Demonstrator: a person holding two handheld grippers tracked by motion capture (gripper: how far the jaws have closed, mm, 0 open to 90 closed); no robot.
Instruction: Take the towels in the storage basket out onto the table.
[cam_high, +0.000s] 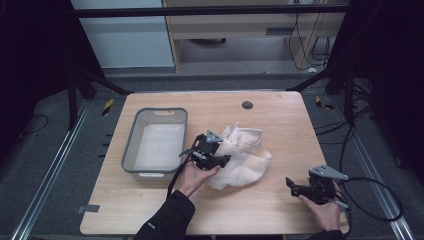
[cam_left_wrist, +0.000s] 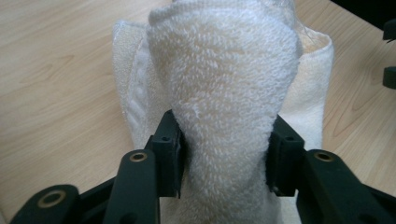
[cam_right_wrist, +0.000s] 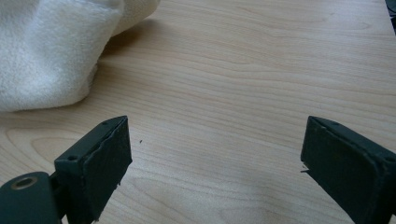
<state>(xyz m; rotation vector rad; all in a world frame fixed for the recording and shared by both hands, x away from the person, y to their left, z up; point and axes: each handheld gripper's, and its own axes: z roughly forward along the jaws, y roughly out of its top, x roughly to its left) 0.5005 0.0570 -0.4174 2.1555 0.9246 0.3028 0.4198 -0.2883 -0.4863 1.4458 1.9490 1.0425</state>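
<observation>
- The left gripper (cam_left_wrist: 224, 154), nearest the lens, has its jaws clamped on a thick fold of the white towel (cam_high: 243, 155).
- The wooden table (cam_high: 280, 120) carries that towel mid-surface, just right of the grey bin (cam_high: 131, 145).
- The right gripper (cam_right_wrist: 215, 158) hovers spread wide, holding nothing.
- Likely best: keep the fold pinched, lift clear before swinging binward.
</observation>
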